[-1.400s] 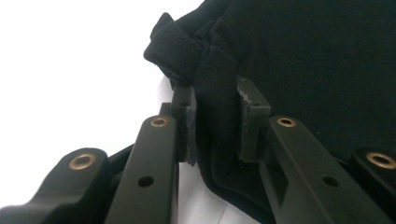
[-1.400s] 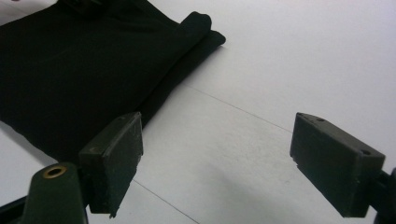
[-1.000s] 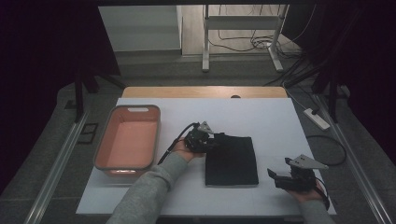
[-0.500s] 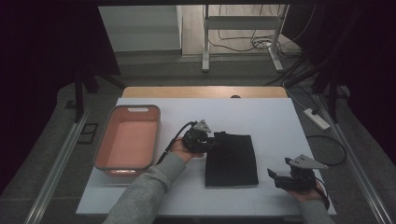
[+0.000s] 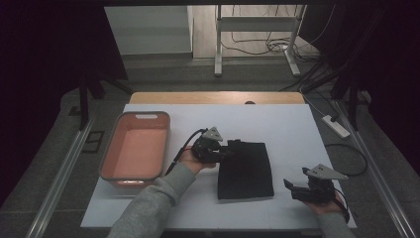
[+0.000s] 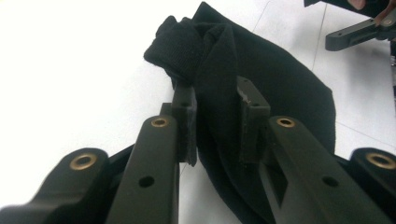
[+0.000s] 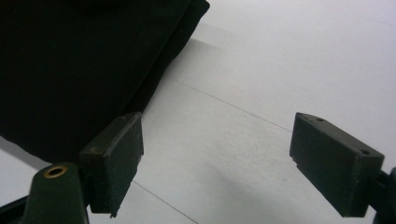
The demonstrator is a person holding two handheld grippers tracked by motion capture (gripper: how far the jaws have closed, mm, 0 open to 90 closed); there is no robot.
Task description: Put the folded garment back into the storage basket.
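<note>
Black cloth (image 6: pixel 261 79), bunched corner between fingers (image 6: pixel 184 112)

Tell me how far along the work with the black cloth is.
Done: the black cloth lies folded into a flat rectangle on the white table. In hand: the left tool is shut on a bunched corner of the cloth, at its near-left edge in the high view. Left: the right tool hangs open beside the cloth's other edge, gripping nothing, and the pink tub holds nothing visible.
</note>
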